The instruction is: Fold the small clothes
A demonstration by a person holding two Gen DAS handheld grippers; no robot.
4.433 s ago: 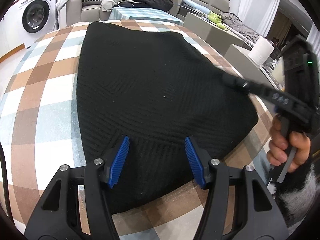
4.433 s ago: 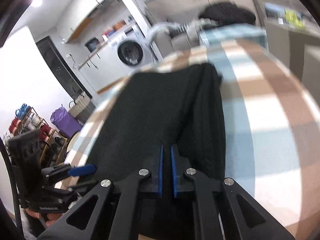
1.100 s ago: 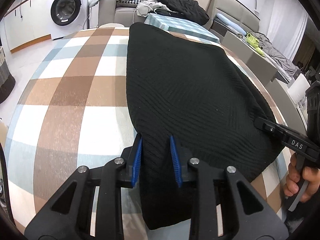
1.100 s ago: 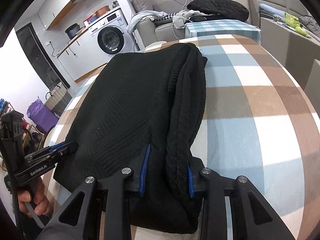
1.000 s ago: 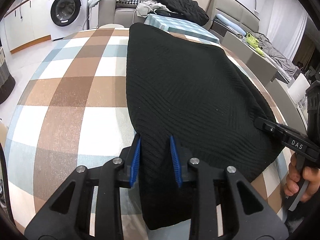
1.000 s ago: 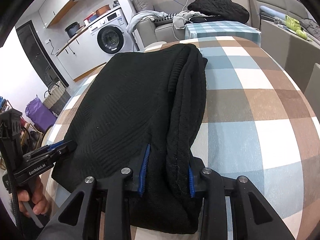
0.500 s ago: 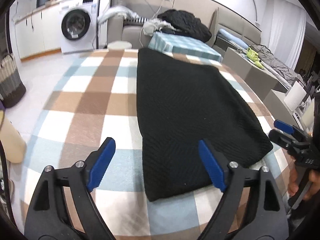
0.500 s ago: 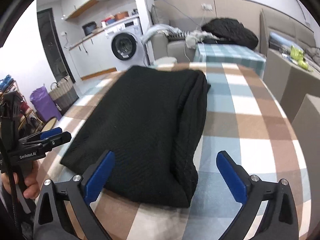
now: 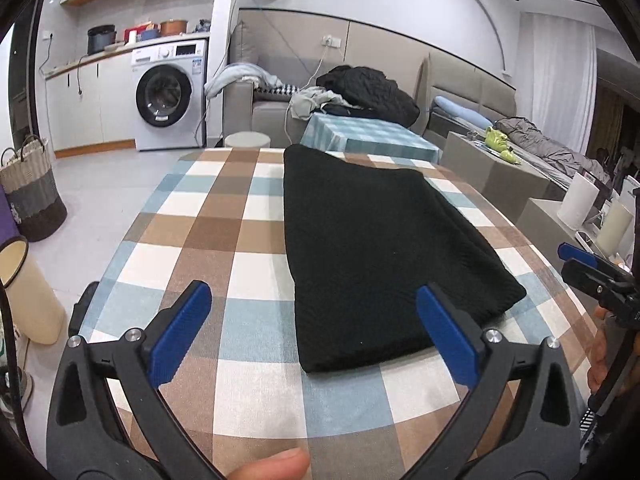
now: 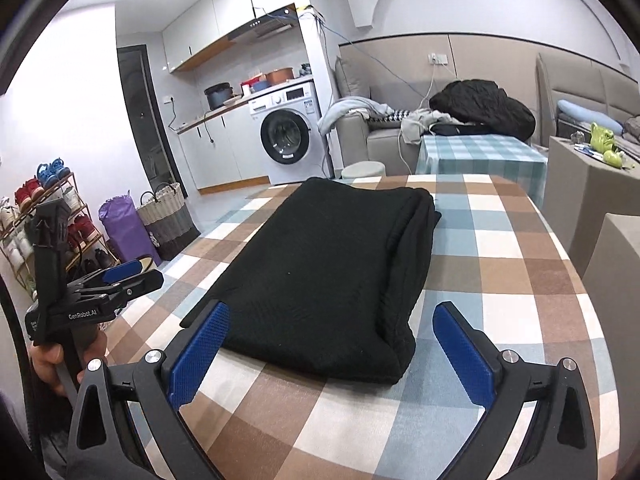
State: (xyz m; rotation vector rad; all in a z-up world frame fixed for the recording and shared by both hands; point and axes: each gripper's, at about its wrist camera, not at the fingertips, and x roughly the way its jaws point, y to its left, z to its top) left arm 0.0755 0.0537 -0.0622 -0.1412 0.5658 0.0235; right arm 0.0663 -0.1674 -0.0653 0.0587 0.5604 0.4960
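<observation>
A black knitted garment (image 9: 380, 240) lies folded into a long rectangle on the checked tablecloth (image 9: 224, 216). My left gripper (image 9: 312, 292) hovers above and short of the garment's near end; its jaws are opening wide and nothing is between them. In the right wrist view the same garment (image 10: 340, 260) has its thick folded edge on the right. My right gripper (image 10: 332, 308) is open above the near end, touching nothing. Each gripper shows in the other's view: the right one (image 9: 588, 268) at the right edge, the left one (image 10: 120, 276) at the left, held by a hand.
The table's cloth (image 10: 500, 248) has bare room on both sides of the garment. A cream bin (image 9: 24, 292) and a wicker basket (image 9: 32, 192) stand on the floor at the left. Behind are a washing machine (image 9: 168, 100), a sofa with clothes (image 9: 360, 88) and a paper roll (image 9: 576, 200).
Both grippers were shut on the garment's near end a second ago. They have let go, opened wide, and drawn back and up. The garment now lies flat on the table.
</observation>
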